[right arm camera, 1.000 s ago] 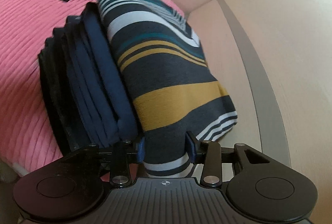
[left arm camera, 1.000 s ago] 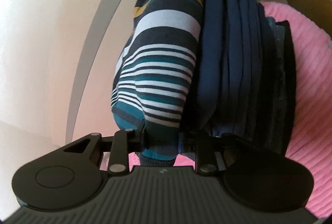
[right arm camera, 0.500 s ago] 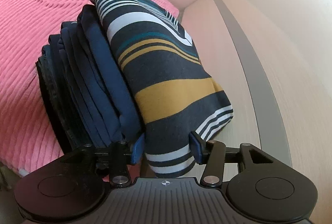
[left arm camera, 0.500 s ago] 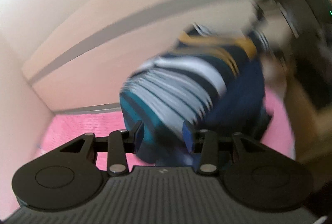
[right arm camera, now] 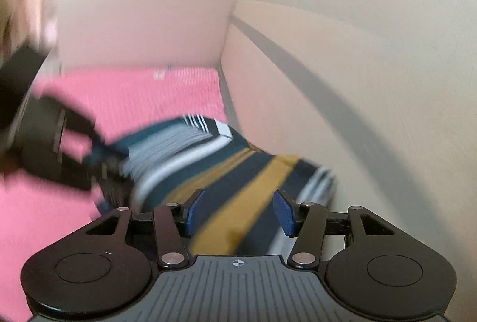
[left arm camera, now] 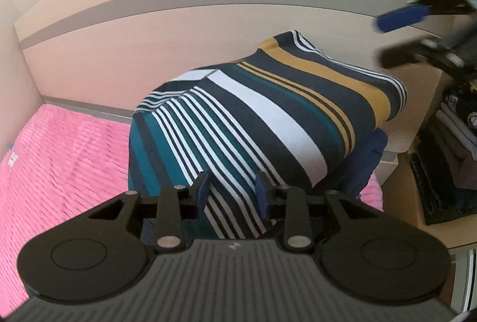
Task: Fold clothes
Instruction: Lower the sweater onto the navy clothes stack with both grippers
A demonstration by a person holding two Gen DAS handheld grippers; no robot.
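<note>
A folded striped garment (left arm camera: 253, 119), navy with white, teal and mustard bands, lies on top of a stack of folded navy clothes (left arm camera: 369, 161) on the pink bedspread (left arm camera: 59, 161). My left gripper (left arm camera: 232, 192) hovers over its near edge. Its jaws are closing, the pads (left arm camera: 202, 190) apart and pressing on nothing. My right gripper (right arm camera: 238, 213) hangs above the mustard end of the garment (right arm camera: 232, 169). Its jaws are opening wide, with cloth below the gap and no grip. The right view is blurred. The right gripper (left arm camera: 390, 38) also shows at the upper right in the left view.
A beige headboard (left arm camera: 208, 32) with a grey band rises right behind the stack. A bedside shelf at the right holds more folded clothes (left arm camera: 453, 143). The pink bedspread (right arm camera: 134, 95) stretches to the left of the stack. The left tool's black frame (right arm camera: 44, 143) blurs the left edge.
Both grippers let go of the striped garment's edges, rolled upright and rose off the stack. The stack now looks level with the striped garment on top. The right jaws stand wider.
</note>
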